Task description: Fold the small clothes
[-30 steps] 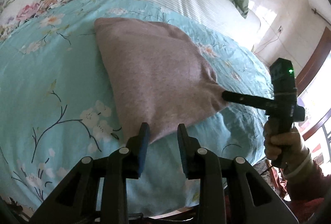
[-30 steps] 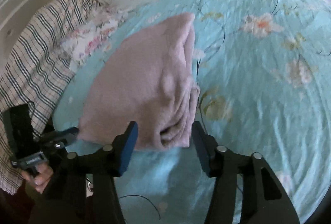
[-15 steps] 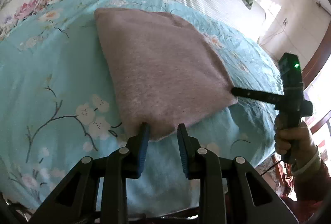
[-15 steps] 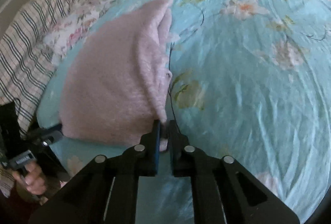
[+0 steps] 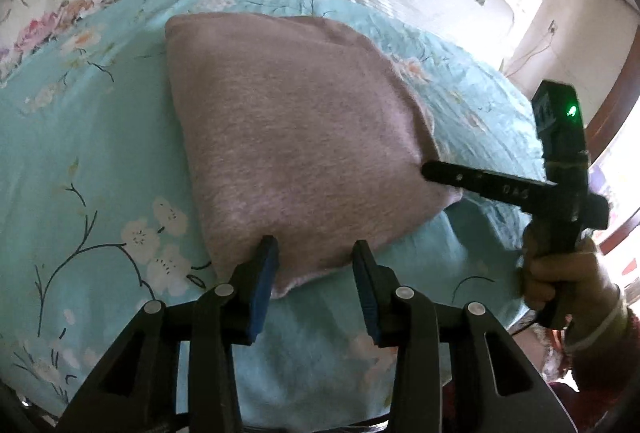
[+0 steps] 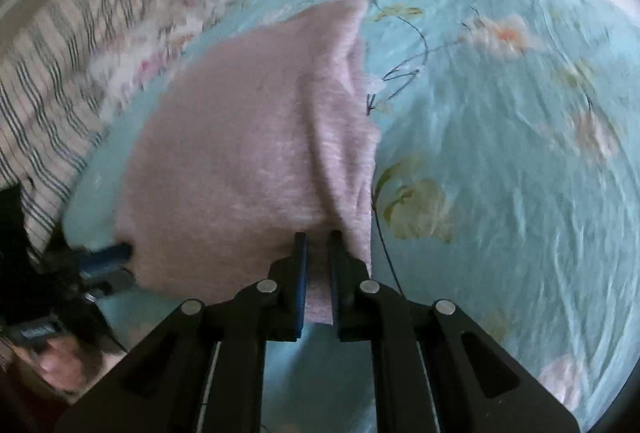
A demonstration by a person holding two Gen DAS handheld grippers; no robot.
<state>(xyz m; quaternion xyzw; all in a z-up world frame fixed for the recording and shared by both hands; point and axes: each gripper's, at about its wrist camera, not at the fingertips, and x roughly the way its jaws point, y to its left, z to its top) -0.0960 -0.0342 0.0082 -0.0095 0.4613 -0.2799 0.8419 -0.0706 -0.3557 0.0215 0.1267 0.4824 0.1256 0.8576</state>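
The right gripper is clamping the near corner of the folded mauve knit garment; the left gripper, jaws just widening, is straddling its near edge unpinched. On the turquoise floral bedspread, the garment's long axis is running from 5 to 11 o'clock.

Folded mauve-pink knit garment flat on floral turquoise bedspread

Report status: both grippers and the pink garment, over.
Right gripper shut on pink garment at its near corner. Left gripper open, jaws just widened, straddling the near edge. Garment folded flat on the teal bedspread. Nothing obstructing.
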